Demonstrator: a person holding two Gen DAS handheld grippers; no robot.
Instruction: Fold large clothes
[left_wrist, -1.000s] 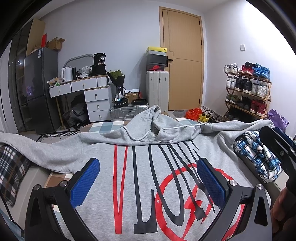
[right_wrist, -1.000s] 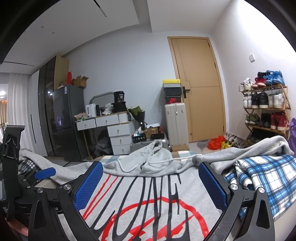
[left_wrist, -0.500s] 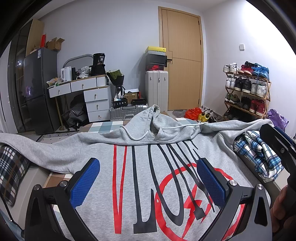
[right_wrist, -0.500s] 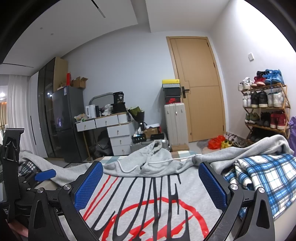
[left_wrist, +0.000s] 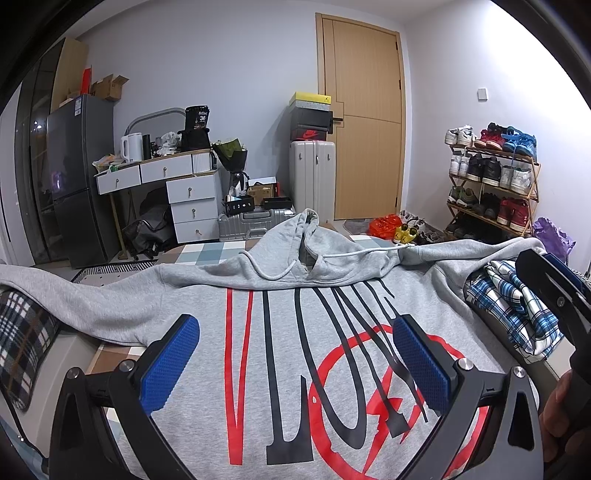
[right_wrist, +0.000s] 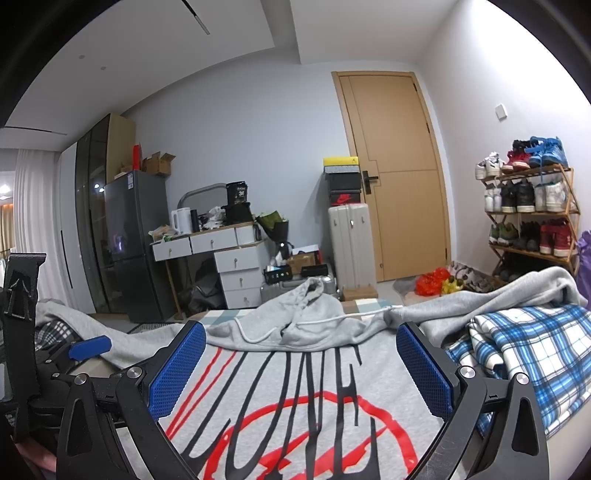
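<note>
A grey hoodie (left_wrist: 207, 306) with red and black lettering lies spread face up, hood at the far end and sleeves stretched out to both sides. My left gripper (left_wrist: 295, 362) hovers open above its chest print, with nothing between the blue pads. In the right wrist view the same hoodie (right_wrist: 373, 373) fills the foreground, and my right gripper (right_wrist: 301, 367) stands open over it, empty. The left gripper's body shows at that view's left edge. The hoodie's hem is hidden below both frames.
A folded blue plaid cloth (left_wrist: 517, 306) lies on the hoodie's right sleeve, also the blue plaid cloth (right_wrist: 528, 354). A dark plaid cloth (left_wrist: 22, 332) sits at the left. Beyond stand a desk with drawers (left_wrist: 184, 192), a suitcase (left_wrist: 314, 173), a fridge (left_wrist: 77, 177) and a shoe rack (left_wrist: 491, 177).
Almost nothing has changed. Both grippers stay open over the hoodie, with only a slight drift of the views.
</note>
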